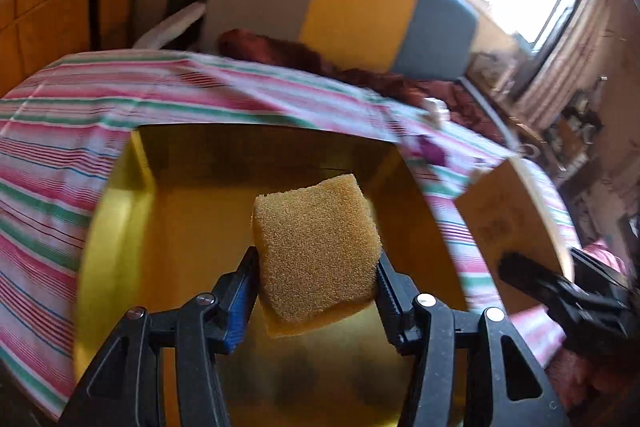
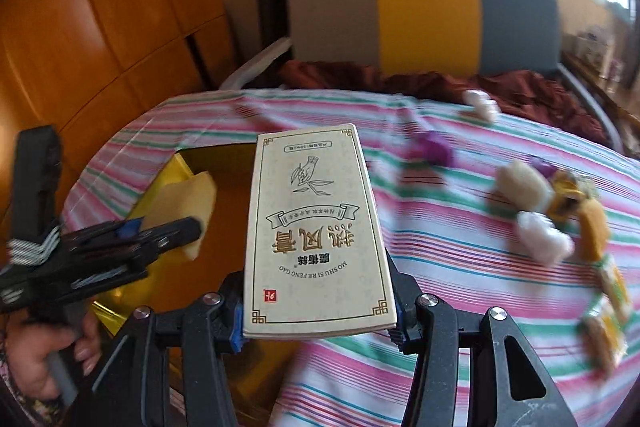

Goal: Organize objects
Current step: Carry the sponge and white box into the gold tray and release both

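My left gripper (image 1: 318, 267) is shut on a yellow sponge (image 1: 316, 247) and holds it over the open yellow box (image 1: 120, 227). The sponge also shows in the right wrist view (image 2: 184, 203), in the left gripper (image 2: 192, 231) above the box (image 2: 176, 171). My right gripper (image 2: 320, 307) is shut on a flat cream carton (image 2: 316, 231) with printed Chinese characters, held above the box's right edge. The carton shows at the right in the left wrist view (image 1: 508, 227), held by the right gripper (image 1: 520, 267).
The striped tablecloth (image 2: 460, 247) carries loose items at the right: a purple piece (image 2: 434, 151), white and tan sponges (image 2: 536, 223), small packets (image 2: 608, 311). A chair (image 2: 424, 15) with a grey, yellow and blue back stands behind the table. Wooden cabinets (image 2: 100, 27) stand at left.
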`<state>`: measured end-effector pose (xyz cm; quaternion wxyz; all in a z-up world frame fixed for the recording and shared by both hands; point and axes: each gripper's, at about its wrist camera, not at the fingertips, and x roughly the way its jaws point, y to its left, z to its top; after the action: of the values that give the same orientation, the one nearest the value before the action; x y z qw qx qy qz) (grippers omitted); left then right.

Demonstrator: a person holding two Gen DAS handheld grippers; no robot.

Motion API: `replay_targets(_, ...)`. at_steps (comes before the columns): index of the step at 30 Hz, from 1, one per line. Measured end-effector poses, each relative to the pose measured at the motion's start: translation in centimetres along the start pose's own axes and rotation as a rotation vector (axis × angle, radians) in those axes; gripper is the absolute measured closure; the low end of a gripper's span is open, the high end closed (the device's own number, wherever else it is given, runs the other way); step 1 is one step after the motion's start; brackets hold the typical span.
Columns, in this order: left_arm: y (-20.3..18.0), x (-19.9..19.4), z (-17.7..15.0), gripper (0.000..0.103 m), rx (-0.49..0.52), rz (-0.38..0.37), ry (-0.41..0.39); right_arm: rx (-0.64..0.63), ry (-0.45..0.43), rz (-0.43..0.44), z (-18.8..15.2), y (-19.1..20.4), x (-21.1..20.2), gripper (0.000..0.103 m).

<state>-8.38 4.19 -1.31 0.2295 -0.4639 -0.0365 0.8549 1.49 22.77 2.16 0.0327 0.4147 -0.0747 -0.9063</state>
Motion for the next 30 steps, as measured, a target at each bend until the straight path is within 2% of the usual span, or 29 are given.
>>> replay_targets(5, 3.3, 1.8, 1.4, 0.049, -0.028, 0.073, 0.045, 0.01, 0.09, 0.052, 1.3, 3.0, 3.5, 0.05)
replay_targets(13, 6.9, 4.0, 3.3, 0.048, -0.061, 0.155, 0.102, -0.011, 0.151, 0.06, 2.3, 5.6, 6.9, 0.05)
replay_targets(17, 7.9, 5.1, 3.9, 0.043, -0.067, 0.204, 0.142, -0.012, 0.174, 0.045, 2.3, 5.9, 8.1, 0.05)
replay_targets(18, 8.0, 5.1, 4.0, 0.035, -0.067, 0.225, 0.148, -0.009, 0.179, 0.044, 2.3, 5.9, 8.4, 0.05)
replay_targets(19, 8.2, 4.9, 4.2, 0.032, -0.068, 0.229, 0.143, -0.006, 0.184, 0.043, 2.3, 6.0, 8.6, 0.05)
replay_targets(23, 8.9, 3.3, 4.4, 0.021, -0.122, 0.163, 0.106, -0.006, 0.2, 0.041, 2.2, 6.4, 9.6, 0.05)
replay_targets(25, 9.4, 2.0, 4.4, 0.021, -0.159, 0.139, 0.072, -0.005, 0.211, 0.043, 2.2, 6.5, 10.1, 0.05)
replay_targets(28, 10.5, -1.0, 4.0, 0.021, -0.243, 0.067, -0.022, 0.003, 0.227, 0.043, 2.2, 6.9, 11.2, 0.05)
replay_targets(30, 11.1, -3.3, 3.2, 0.021, -0.292, 0.056, -0.1, 0.012, 0.226, 0.04, 2.3, 7.2, 11.9, 0.05)
